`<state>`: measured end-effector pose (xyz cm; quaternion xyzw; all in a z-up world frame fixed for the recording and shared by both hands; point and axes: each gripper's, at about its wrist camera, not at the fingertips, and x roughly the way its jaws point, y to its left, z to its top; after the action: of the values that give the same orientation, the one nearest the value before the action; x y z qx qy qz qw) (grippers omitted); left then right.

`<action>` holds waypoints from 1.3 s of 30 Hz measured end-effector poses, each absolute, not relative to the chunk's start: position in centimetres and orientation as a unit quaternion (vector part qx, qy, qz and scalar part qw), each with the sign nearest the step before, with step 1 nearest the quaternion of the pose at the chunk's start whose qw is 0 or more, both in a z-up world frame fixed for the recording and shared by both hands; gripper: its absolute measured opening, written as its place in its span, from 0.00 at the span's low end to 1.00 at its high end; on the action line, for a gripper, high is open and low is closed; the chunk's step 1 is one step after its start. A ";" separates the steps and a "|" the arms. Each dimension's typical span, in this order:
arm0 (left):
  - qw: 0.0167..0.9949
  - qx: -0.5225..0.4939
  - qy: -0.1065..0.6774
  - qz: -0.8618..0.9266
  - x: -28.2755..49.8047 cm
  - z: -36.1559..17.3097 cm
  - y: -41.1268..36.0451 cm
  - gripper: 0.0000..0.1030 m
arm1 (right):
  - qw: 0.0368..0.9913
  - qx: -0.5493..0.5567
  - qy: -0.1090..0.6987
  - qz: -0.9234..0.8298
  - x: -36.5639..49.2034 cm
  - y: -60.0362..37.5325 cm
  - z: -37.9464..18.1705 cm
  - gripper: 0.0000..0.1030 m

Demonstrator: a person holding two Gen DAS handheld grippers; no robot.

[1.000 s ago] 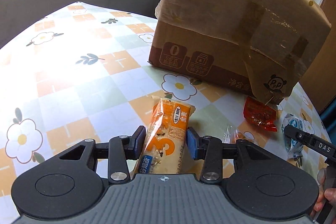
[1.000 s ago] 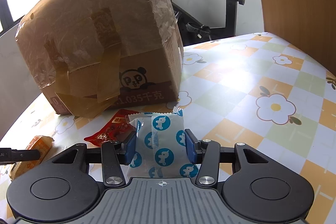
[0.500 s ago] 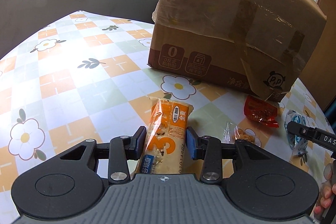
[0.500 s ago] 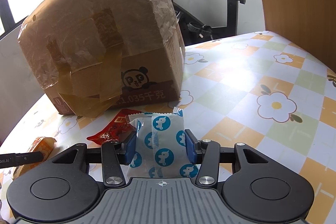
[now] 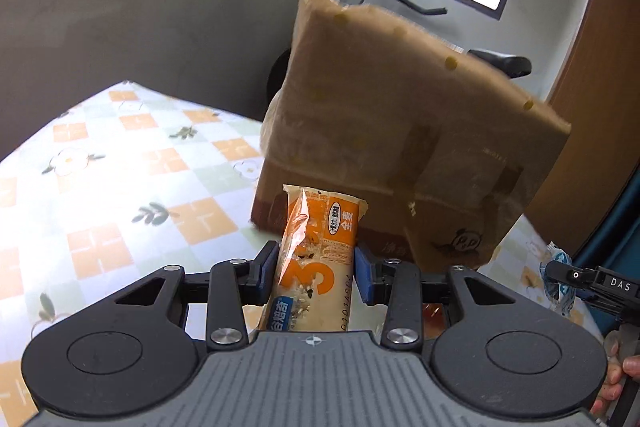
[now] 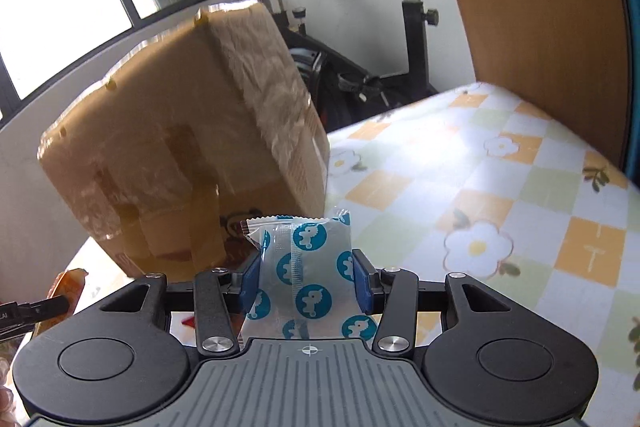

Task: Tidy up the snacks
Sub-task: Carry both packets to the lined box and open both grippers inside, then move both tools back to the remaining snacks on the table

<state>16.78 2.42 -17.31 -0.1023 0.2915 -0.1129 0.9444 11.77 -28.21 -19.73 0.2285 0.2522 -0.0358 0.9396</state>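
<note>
snacks sit clamped: orange cereal bar [image 5: 316, 259] lengthwise in the left gripper [image 5: 316, 273], blue-dotted packet [image 6: 308, 279] in the right gripper [image 6: 306, 281]; cardboard box [image 5: 404, 147] stands beyond both.

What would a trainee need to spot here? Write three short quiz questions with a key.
1. Which snack does the left gripper hold?
2. True or false: the right gripper is empty.
3. The cardboard box stands: A) on the table, B) on the floor.

Key: 1. The orange snack bar. 2. False; its fingers clamp the blue-spotted packet. 3. A.
</note>
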 end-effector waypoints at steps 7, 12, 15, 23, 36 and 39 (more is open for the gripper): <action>0.959 -0.088 0.195 -0.186 19.0 -8.8 -0.3 0.41 | 0.971 0.180 0.156 0.014 14.3 -28.5 -10.2 0.42; 0.957 -0.083 0.176 -0.216 23.3 -4.6 -3.4 0.41 | 0.977 0.147 0.146 0.052 19.2 -27.8 -6.1 0.42; 0.958 -0.069 0.178 -0.213 26.7 -3.6 -5.7 0.41 | 0.979 0.131 0.151 0.050 22.6 -27.0 -5.6 0.42; 0.944 -0.092 0.245 -0.201 34.5 -6.1 -6.8 0.41 | 0.970 0.158 0.182 0.039 27.9 -25.3 -7.6 0.42; 0.957 -0.066 0.222 -0.176 33.3 -5.5 -2.7 0.53 | 0.967 0.120 0.211 0.075 31.0 -20.6 -8.7 0.42; 0.959 -0.057 0.224 -0.161 32.2 -5.3 -1.6 0.53 | 0.967 0.108 0.218 0.073 31.5 -19.3 -8.7 0.43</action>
<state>32.19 -1.61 -5.35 -0.0572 0.2241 -0.1614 0.9594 31.51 -19.29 -8.71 0.1081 0.2176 0.0732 0.9673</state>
